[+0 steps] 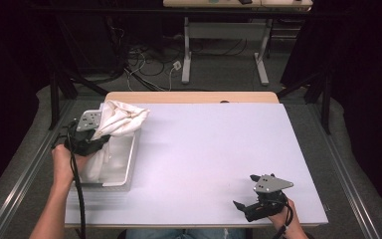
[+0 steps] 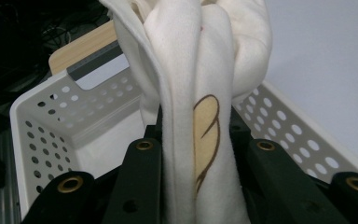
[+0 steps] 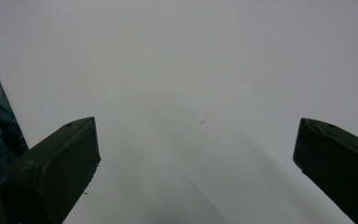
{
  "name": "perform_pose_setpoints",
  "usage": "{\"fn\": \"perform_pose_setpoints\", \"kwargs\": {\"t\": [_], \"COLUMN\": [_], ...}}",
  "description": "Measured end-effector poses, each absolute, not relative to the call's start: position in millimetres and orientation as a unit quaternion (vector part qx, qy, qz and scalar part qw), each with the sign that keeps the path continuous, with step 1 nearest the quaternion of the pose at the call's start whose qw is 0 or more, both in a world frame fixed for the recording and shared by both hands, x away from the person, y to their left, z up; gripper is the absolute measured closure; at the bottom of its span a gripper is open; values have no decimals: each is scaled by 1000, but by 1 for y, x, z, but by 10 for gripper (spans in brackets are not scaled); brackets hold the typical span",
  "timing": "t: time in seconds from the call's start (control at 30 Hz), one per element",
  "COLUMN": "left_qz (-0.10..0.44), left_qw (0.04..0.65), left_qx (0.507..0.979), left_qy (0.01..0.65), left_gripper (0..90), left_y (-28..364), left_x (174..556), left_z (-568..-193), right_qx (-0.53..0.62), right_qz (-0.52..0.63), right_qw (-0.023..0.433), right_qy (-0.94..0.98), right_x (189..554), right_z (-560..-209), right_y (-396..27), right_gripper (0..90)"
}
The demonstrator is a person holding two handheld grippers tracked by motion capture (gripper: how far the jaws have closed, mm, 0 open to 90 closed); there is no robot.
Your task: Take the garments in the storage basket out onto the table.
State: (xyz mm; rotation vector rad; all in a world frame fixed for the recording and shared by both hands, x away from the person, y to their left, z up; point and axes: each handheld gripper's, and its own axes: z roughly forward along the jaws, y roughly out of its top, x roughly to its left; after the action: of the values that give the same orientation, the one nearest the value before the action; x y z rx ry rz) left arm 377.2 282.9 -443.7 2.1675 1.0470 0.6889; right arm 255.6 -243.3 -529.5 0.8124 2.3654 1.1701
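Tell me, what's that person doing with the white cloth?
A person holds a gripper in each hand at a table. The left gripper is clamped on a cream cloth with a tan and brown mark, holding it up above a white basket full of round holes at the table's left side. Part of the cloth hangs down into the basket. The right gripper rests near the front edge, jaws open, holding nothing.
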Motion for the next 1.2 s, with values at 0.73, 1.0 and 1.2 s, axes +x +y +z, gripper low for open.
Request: {"fn": "perform_pose_setpoints", "kwargs": {"t": [0.73, 1.0, 1.2], "left_qz": [260, 261, 262], "left_qw": [340, 345, 348], "left_qx": [831, 832, 834], "left_qy": [356, 346, 340], "left_gripper": [747, 746, 746], "left_y": [255, 247, 242], "left_x": [369, 371, 372], "left_z": [-423, -417, -413], "right_qx": [289, 289, 288], "right_qz": [416, 416, 416], "right_qw": [190, 191, 191], "right_qy": [841, 841, 841], "right_x": [255, 255, 255], "right_z": [-530, -529, -529], "right_y": [-243, -243, -243], "right_gripper": [0, 0, 0]}}
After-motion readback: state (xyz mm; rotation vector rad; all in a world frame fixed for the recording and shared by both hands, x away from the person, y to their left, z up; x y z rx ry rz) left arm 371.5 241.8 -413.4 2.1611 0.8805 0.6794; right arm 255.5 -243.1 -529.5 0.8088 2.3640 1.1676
